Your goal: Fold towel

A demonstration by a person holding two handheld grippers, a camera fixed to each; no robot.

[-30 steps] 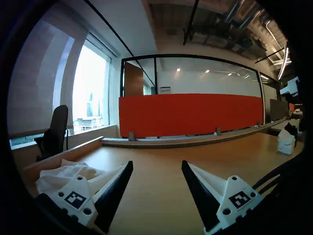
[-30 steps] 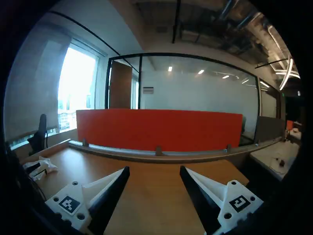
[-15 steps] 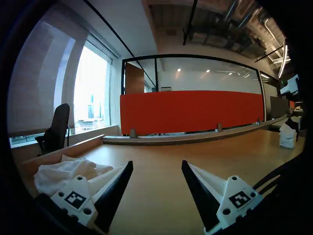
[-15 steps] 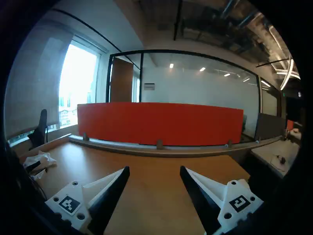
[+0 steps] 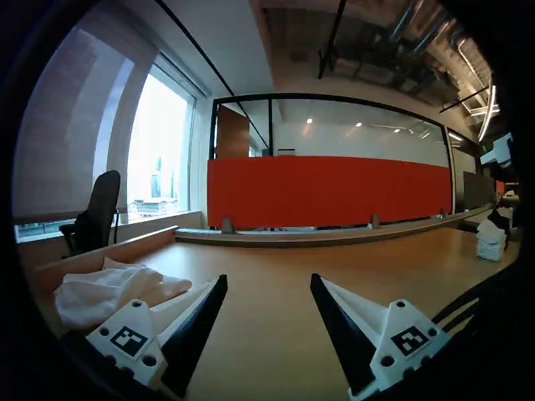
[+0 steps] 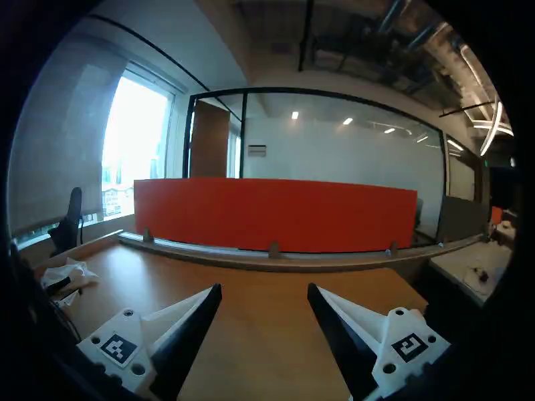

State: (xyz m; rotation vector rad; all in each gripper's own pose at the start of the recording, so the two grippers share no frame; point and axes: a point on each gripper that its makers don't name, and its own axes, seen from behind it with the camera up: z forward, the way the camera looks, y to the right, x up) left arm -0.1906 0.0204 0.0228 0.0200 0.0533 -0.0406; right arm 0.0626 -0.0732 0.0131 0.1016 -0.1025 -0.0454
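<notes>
The left gripper [image 5: 268,278] hangs low over a wooden desk [image 5: 267,321] with its two dark-edged fingers spread wide and nothing between them but bare desktop; the white towel [image 5: 110,293] lies crumpled in a loose heap on the desk, off to the left of that gripper's left finger [image 5: 194,321] and partly hidden behind it; whether cloth and finger touch cannot be told from this angle; the heap sits close to the raised wooden edge along the desk's left side, below a black office chair [image 5: 93,220] that stands by the bright window [image 5: 157,170]; the right gripper [image 6: 263,287] is likewise released, fingers parted over bare wood and grasping nothing; in the right gripper view the towel [image 6: 67,273] shows small at the far left of the desk, well apart from this gripper's fingers, with something dark lying against it that is too small to make out; an orange partition [image 5: 328,190] runs along the back edge of the desk in front of a glass wall; at the far right of the left gripper view a small white object [image 5: 490,244] with a dark top sits on the desk, too small to identify.
</notes>
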